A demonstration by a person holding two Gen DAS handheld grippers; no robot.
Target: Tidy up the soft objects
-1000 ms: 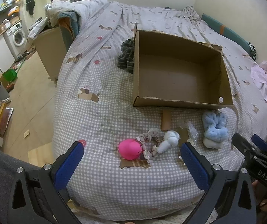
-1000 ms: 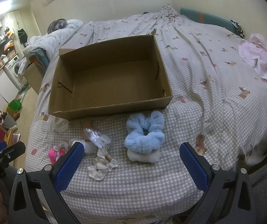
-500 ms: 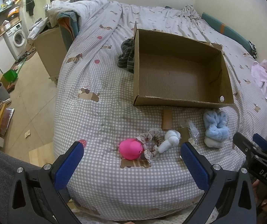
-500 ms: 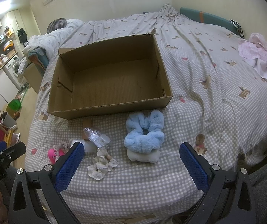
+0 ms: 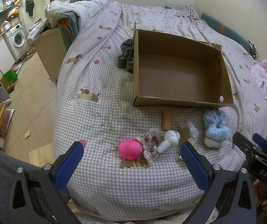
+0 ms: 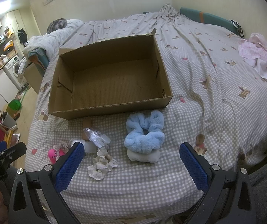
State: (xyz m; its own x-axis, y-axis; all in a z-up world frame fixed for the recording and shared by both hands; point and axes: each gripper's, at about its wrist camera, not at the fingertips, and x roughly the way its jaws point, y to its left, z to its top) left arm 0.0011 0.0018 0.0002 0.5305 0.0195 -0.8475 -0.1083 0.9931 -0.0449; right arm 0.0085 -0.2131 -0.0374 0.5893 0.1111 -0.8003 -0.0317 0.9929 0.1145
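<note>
Since the cardboard box [image 5: 180,72] sits open-topped and bare on the bed [image 5: 96,85] in the left wrist view, it reads as the likely bin, with the soft things strewn along its near wall for easy reach. Low in that frame the left gripper [image 5: 131,158] hangs with jaws wide apart, gripping nothing; the pink toy [image 5: 130,151] and frilly scrunchie [image 5: 150,141] lie between and just above its tips. In the right wrist view, the right gripper [image 6: 131,158] is likewise spread and empty, the blue furry scrunchie [image 6: 144,132] lying at frame centre between its jaws, resting on a white pad [image 6: 143,155].
</note>
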